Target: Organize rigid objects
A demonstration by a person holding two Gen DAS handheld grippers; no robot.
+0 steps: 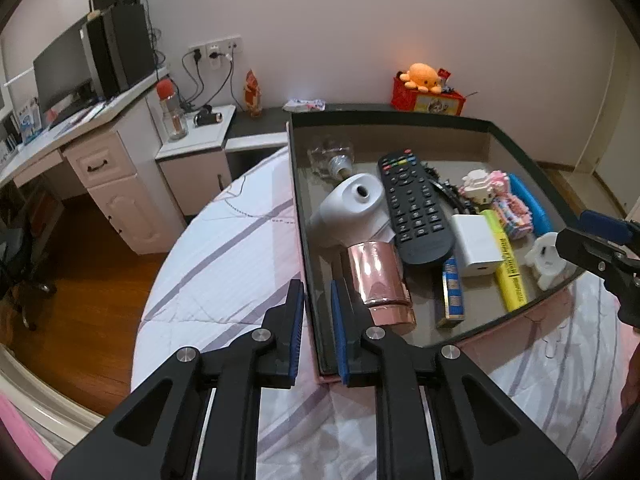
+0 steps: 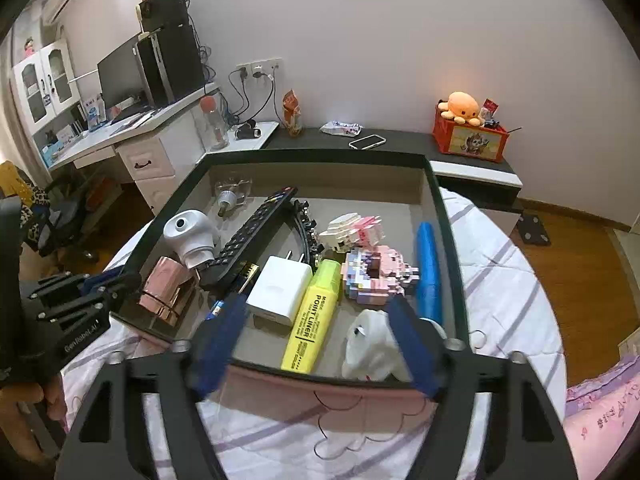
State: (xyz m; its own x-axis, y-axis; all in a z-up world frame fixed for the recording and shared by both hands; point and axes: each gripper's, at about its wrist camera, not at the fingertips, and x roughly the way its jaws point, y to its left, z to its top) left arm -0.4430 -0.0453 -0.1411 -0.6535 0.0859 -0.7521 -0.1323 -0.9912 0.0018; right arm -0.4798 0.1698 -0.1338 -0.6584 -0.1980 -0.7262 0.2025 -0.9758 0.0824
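Observation:
A dark shallow box (image 1: pixel 400 114) lies on the bed, holding a black remote (image 1: pixel 412 204), a white charger (image 2: pixel 278 294), a yellow highlighter (image 2: pixel 312 320), a rose-gold cylinder (image 1: pixel 378 280), a white round-headed device (image 1: pixel 352 208), a pink block figure (image 2: pixel 372 276), a blue tube (image 2: pixel 428 268) and a white figurine (image 2: pixel 372 344). My left gripper (image 1: pixel 316 288) is shut on the box's left wall, one finger outside and one inside beside the cylinder. My right gripper (image 2: pixel 316 304) hovers open over the box's near edge, holding nothing; the figurine lies just under its right finger.
The box rests on a striped white bedsheet (image 1: pixel 224 264). Behind it runs a dark shelf with a phone (image 2: pixel 367 141) and a red box topped by an orange plush (image 2: pixel 464 110). A white desk with a monitor (image 1: pixel 64 68) stands at the left, over wooden floor.

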